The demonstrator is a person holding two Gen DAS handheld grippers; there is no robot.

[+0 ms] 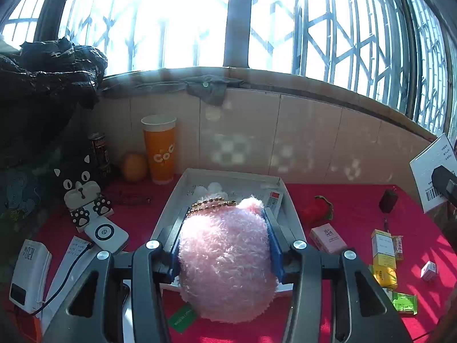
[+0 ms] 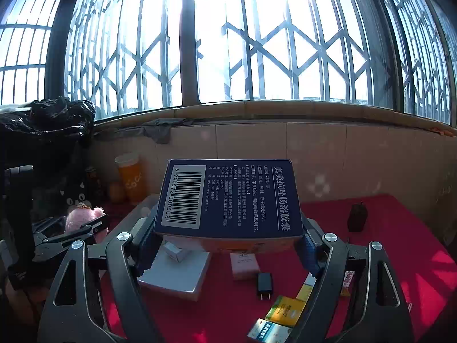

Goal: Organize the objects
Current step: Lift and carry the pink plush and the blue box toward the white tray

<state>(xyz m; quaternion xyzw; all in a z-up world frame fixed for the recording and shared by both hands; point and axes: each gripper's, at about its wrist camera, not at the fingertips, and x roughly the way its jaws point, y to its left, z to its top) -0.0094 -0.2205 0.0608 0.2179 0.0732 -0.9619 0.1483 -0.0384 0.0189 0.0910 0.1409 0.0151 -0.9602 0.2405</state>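
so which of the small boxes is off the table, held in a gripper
The dark blue barcode box, clamped in the right gripper. The pink box and yellow box lie on the red cloth.

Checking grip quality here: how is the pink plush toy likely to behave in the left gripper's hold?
The pink plush toy bulges around the left gripper pads, so it probably squashes rather than slips. It looks light. Its bead chain hangs loose and may snag.
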